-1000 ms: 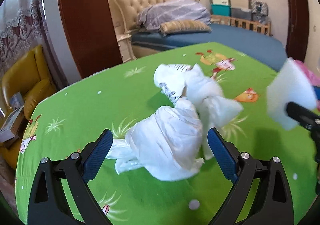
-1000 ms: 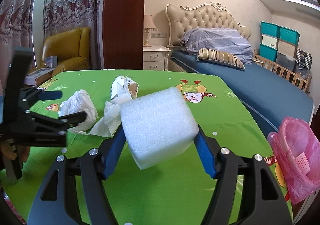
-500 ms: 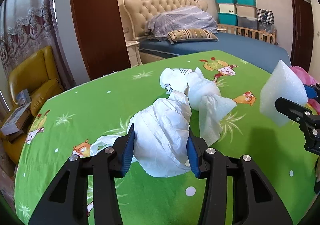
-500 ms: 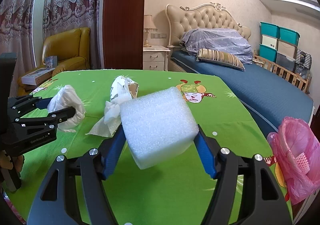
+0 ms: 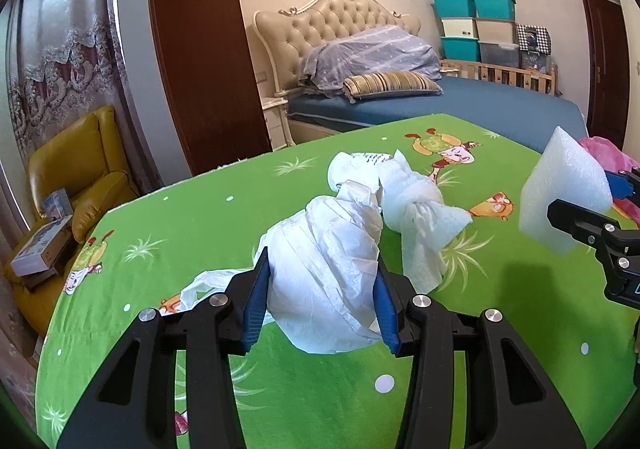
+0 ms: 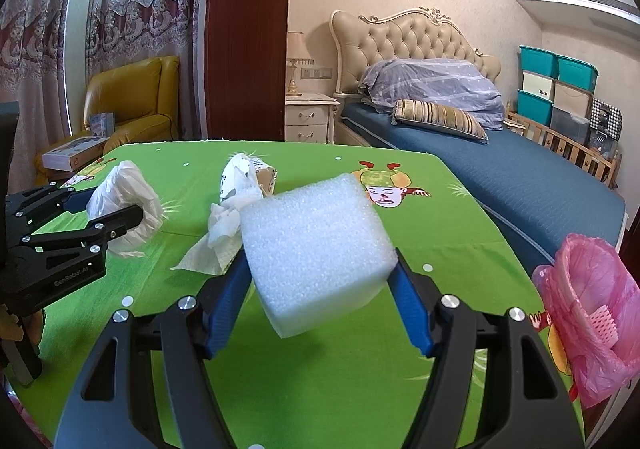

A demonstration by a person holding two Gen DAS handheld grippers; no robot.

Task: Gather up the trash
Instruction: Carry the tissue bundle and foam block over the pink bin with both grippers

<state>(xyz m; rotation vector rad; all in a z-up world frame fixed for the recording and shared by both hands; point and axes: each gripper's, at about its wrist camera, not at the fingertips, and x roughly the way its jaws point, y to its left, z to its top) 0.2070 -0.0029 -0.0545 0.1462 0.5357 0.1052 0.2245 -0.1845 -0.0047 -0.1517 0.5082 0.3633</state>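
- The left gripper (image 5: pixel 320 289), low in the centre of the left wrist view, has its blue pads (image 5: pixel 256 301) pressed against both sides of a crumpled white plastic bag (image 5: pixel 328 269); a loose tail of the bag trails out to the lower left.
- The right gripper (image 6: pixel 320 289), at the bottom centre of the right wrist view, clamps a white foam block (image 6: pixel 316 249), tilted, with one corner hanging below the pads.
- Just beyond the bag, mid-frame in the left wrist view, a twisted paper towel (image 5: pixel 420 217) lies on the green cartoon-print tablecloth (image 5: pixel 180 217), touching a crushed printed paper cup (image 5: pixel 356 169) behind it.
- A bin lined with a pink bag (image 6: pixel 592 313) stands at the table's edge, on the right side of the right wrist view.
- A blue bed (image 6: pixel 500 165) fills the upper right, and a yellow armchair (image 6: pixel 132 97) sits at the upper left.
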